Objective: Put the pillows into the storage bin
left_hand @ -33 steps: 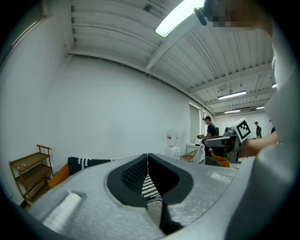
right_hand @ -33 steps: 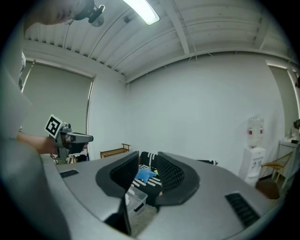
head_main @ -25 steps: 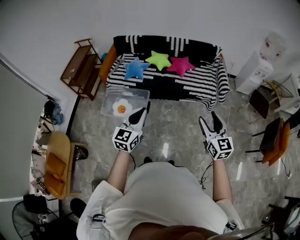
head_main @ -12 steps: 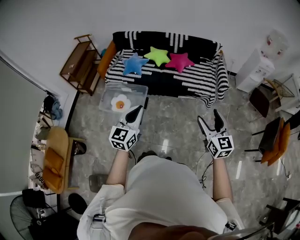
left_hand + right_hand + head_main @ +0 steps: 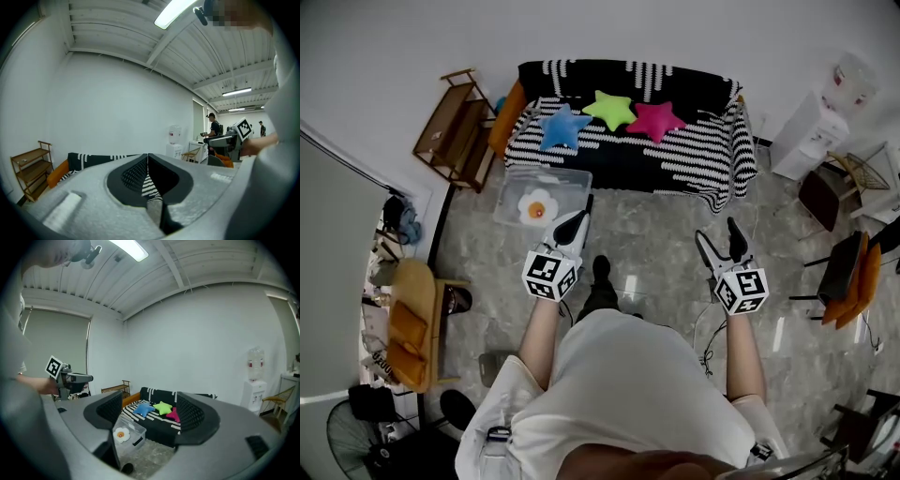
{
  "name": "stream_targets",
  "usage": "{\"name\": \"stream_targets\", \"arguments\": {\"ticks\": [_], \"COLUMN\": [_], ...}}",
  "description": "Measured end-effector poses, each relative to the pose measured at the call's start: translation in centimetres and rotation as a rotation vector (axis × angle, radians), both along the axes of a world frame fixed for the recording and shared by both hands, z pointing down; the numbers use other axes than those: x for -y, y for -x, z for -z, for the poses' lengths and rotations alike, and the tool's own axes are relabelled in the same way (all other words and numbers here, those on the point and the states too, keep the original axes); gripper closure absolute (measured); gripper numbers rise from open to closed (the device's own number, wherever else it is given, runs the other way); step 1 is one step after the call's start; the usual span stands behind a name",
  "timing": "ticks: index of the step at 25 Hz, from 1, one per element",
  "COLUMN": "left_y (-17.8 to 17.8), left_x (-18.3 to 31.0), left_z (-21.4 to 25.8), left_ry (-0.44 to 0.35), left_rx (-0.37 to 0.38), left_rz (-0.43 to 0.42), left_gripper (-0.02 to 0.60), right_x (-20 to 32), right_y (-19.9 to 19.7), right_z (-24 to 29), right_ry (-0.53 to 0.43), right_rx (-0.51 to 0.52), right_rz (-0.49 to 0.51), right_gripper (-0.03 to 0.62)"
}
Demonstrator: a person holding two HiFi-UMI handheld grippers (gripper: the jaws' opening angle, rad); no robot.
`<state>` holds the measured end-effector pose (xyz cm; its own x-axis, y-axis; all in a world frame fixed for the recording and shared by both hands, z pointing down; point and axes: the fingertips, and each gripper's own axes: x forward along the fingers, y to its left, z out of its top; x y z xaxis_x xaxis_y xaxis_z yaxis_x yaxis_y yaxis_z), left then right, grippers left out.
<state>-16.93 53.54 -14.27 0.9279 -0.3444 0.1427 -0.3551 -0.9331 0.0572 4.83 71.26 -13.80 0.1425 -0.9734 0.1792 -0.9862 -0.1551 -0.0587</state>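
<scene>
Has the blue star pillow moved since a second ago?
No. The blue star pillow still lies at the sofa's left end, beside the green star pillow.

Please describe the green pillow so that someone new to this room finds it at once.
Find the black-and-white striped sofa against the far wall. Three star-shaped pillows lie in a row on it. The green pillow is the middle one, between the blue pillow and the pink pillow.
</scene>
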Motion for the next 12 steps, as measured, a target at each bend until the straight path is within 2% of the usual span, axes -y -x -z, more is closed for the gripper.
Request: {"name": "stream_targets", "arguments": {"ticks": [5,12], "left_y": [-2.7,-6.9], "left_x": [3.6,11.9], "left_z": [-0.5,-0.7], "left_ry": [0.010,0.023], "left_rx": [-0.007,-0.009], "left_rz": [-0.029,-0.057], "left_gripper": [0.565,0.565], "right_x": [3.1,11.0], "right_y": [-2.2,-5.2], "right_z": [-0.7,-1.6], "right_ry": [0.015,0.038], "right_rx": [0.000,0.022], "right_rz": [-0.024,-0.033], "right_gripper": [0.247,0.247]}}
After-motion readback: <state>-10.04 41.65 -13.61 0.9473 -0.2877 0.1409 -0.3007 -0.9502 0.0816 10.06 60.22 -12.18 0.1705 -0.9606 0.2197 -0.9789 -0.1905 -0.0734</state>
